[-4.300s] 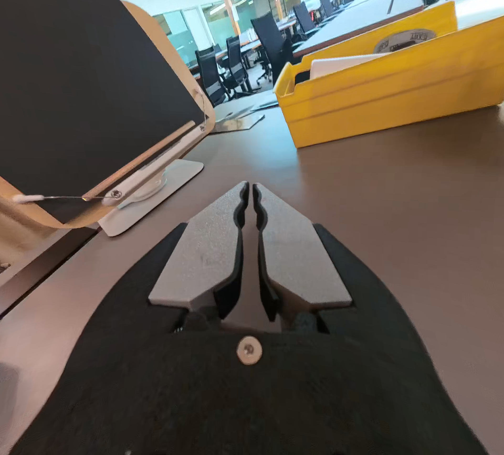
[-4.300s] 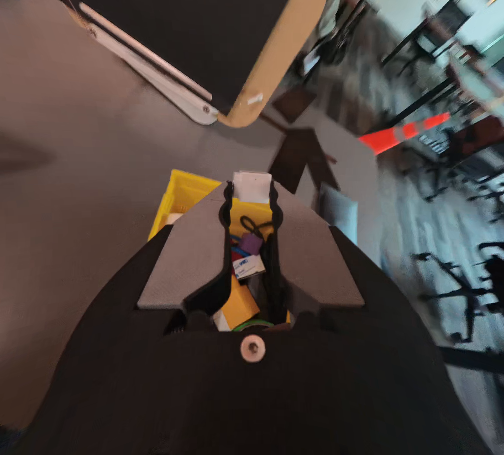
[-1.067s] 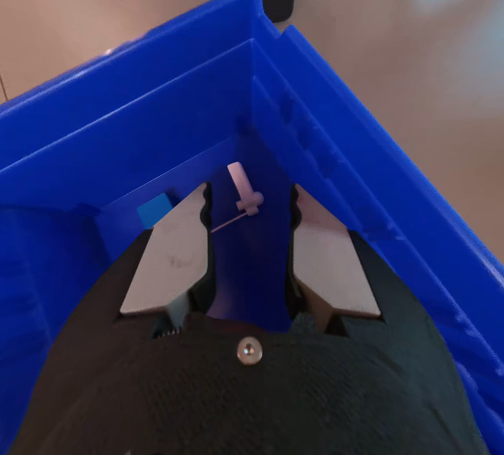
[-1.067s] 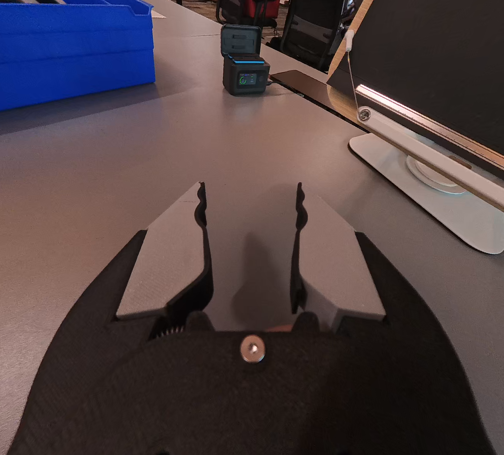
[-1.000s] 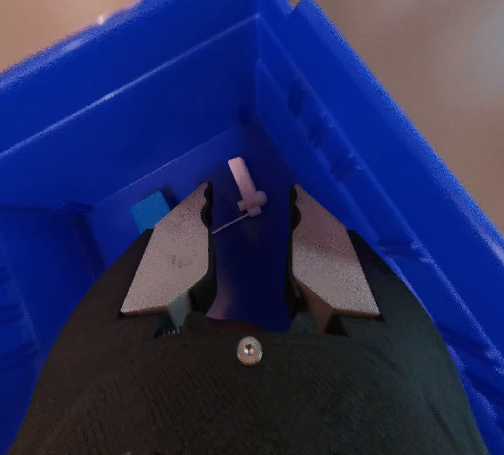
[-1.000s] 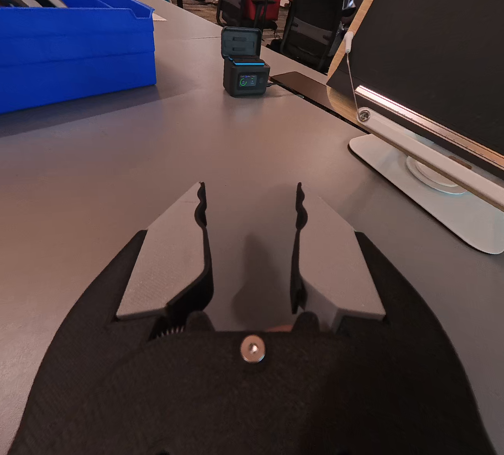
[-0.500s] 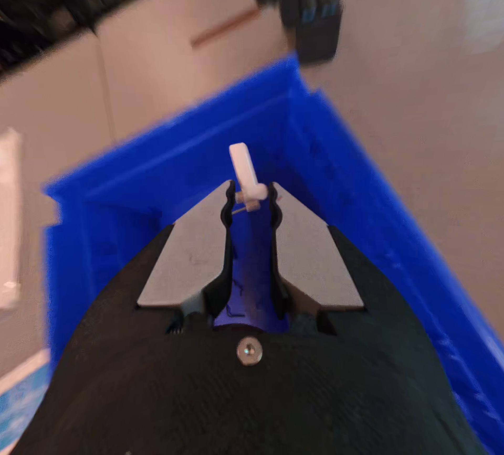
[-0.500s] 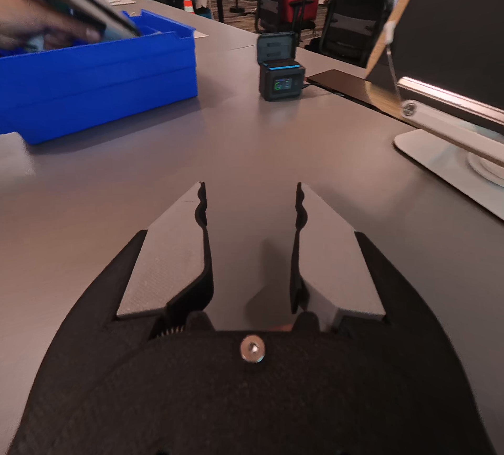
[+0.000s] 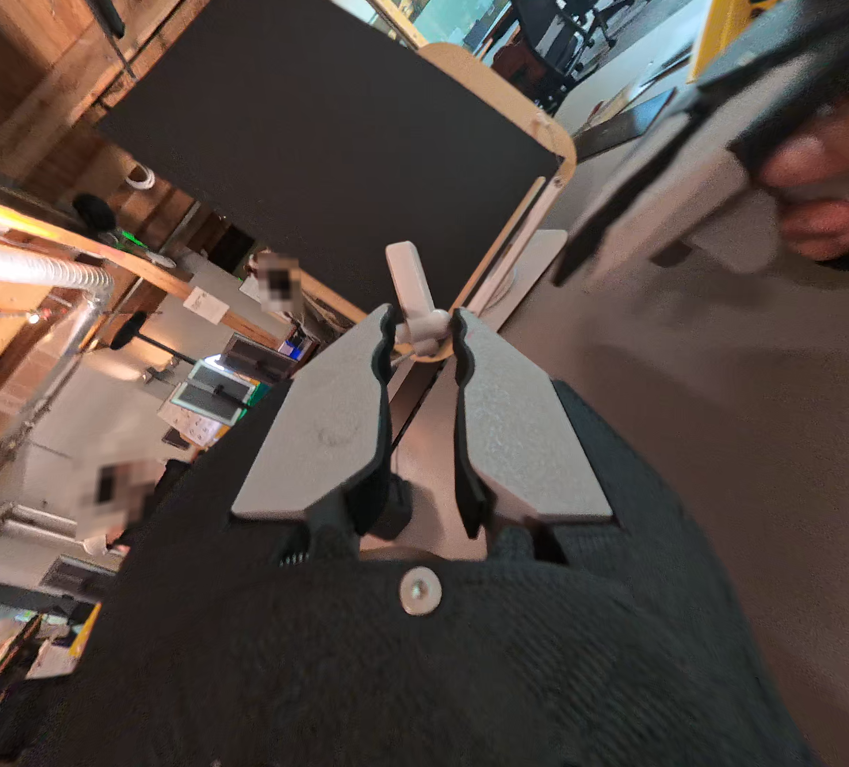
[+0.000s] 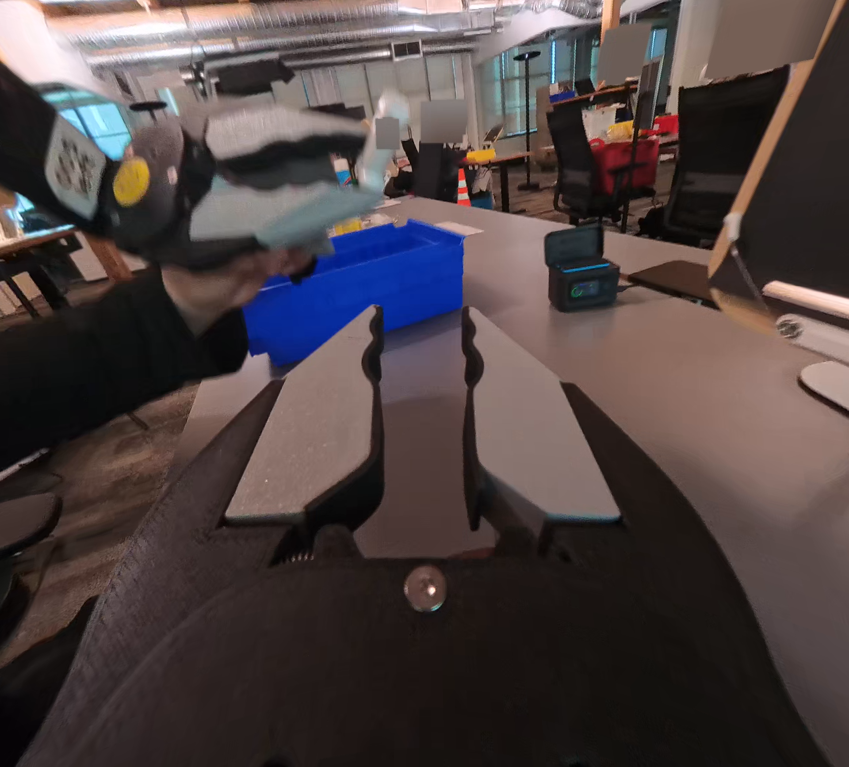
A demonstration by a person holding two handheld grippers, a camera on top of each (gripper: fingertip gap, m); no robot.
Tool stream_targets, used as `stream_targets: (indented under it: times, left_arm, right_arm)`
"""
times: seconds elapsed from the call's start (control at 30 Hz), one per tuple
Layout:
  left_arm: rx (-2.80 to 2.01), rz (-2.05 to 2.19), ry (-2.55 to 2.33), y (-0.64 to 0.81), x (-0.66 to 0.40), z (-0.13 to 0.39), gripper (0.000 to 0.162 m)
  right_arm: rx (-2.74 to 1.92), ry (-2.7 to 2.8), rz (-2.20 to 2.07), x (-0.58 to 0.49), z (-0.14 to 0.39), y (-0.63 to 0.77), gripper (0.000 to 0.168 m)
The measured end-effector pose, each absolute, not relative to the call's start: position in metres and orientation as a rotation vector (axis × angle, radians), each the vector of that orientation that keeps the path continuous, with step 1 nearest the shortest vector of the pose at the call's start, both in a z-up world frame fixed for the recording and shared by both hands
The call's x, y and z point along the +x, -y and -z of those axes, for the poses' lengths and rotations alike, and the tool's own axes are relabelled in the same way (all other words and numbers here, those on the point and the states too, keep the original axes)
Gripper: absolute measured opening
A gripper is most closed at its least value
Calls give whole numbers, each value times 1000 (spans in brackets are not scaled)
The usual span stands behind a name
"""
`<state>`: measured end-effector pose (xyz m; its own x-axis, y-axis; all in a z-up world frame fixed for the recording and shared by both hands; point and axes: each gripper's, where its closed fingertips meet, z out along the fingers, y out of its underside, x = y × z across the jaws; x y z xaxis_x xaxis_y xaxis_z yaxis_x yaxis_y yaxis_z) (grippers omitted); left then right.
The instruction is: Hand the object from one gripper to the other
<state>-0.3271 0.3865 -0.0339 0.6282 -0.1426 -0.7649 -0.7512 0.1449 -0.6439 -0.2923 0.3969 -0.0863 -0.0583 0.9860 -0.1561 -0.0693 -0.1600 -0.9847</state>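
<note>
My left gripper (image 9: pixel 422 324) is shut on a small white plastic piece (image 9: pixel 410 281), a flat tab with a short crossbar and a thin pin; the tab sticks out past the fingertips. It is held in the air above the grey table (image 9: pixel 689 400). The right wrist view shows this gripper (image 10: pixel 370 166) blurred at upper left with the white piece (image 10: pixel 393 104) at its tip. My right gripper (image 10: pixel 420 322) is open and empty, low over the table, its jaws partly apart. It also shows blurred at upper right in the left wrist view (image 9: pixel 666 194), in a hand (image 9: pixel 817 194).
A blue bin (image 10: pixel 367 281) stands on the table (image 10: pixel 620 377) behind the right fingertips. A black charging case (image 10: pixel 581 281) sits to its right. A dark board on a white stand (image 9: pixel 321 138) rises at the table's far side. A dark sleeve (image 10: pixel 92 354) reaches in from the left. My hands' fingertips stand some 7 cm from each other.
My left gripper closed on the white piece in the blue bin and lifted it out toward the right gripper. My right gripper rose, turned toward the bin and narrowed its jaws.
</note>
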Motion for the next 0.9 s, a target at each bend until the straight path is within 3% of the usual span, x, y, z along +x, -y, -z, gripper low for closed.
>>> stream_targets:
  times: [0.17,0.3,0.47,0.6,0.9]
  left_arm:
    - [-1301,-430,-821,-416,-289,60,22]
    - [-1235,-357,-829,-429,-273,76,22]
    - [-1193,-359,-853,-434,-262,93,23]
    - [-1226,-235,-811,-432,-264,91,23]
    - [-1429,-133,-632,-439,-285,104,28]
  right_arm:
    - [-1257,1105,-1433,-285,68,-423,43]
    - [-1236,1105,-1522,-285,74,-429,44]
    - [-1252,1162,-1666,-285,83,-421,19]
    - [-1265,1148,-1676,-287,84,-423,10]
    - [-1330,1135,-1359,-292,102,-442,7]
